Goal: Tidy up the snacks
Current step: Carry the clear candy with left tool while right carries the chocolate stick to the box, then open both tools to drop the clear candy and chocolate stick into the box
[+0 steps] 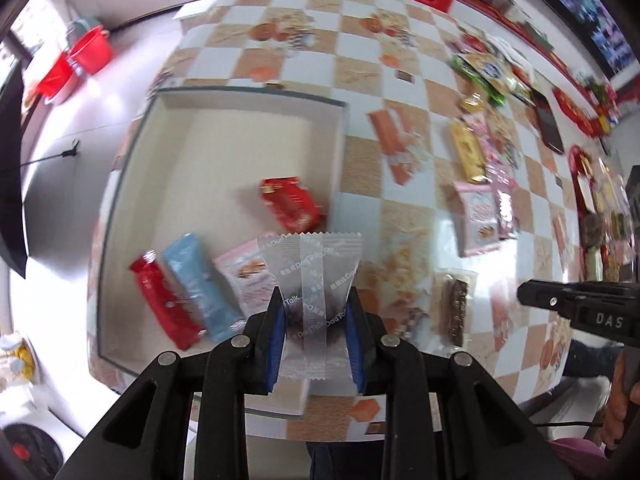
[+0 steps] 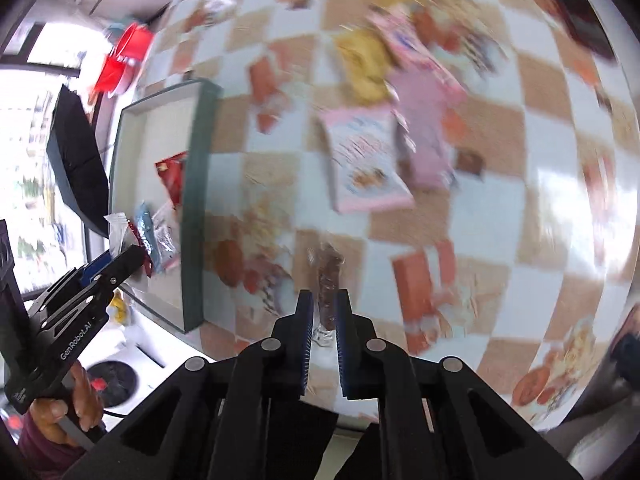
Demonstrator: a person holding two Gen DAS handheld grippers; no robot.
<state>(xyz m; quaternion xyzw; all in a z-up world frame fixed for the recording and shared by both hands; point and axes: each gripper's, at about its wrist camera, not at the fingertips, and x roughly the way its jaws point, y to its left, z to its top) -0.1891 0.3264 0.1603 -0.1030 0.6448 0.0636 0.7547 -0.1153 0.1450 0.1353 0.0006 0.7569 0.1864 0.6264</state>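
Observation:
My left gripper (image 1: 314, 304) is shut on a clear "DadTalk" snack packet (image 1: 314, 280), held above the near right corner of a shallow white box (image 1: 240, 128). In the box lie a red packet (image 1: 290, 202), a long red packet (image 1: 164, 300), a light blue packet (image 1: 196, 284) and a pink packet (image 1: 248, 276). My right gripper (image 2: 322, 300) is narrowly open, its fingers on either side of a clear-wrapped brown bar (image 2: 328, 280) that lies on the table; this bar also shows in the left wrist view (image 1: 454, 306).
On the checkered tablecloth (image 1: 360, 72) to the right lie a pink and white packet (image 2: 364, 160), a yellow packet (image 2: 364, 64), a gold packet (image 1: 468, 152) and several others. Red buckets (image 1: 86, 50) stand on the floor at the left. The right wrist view is blurred.

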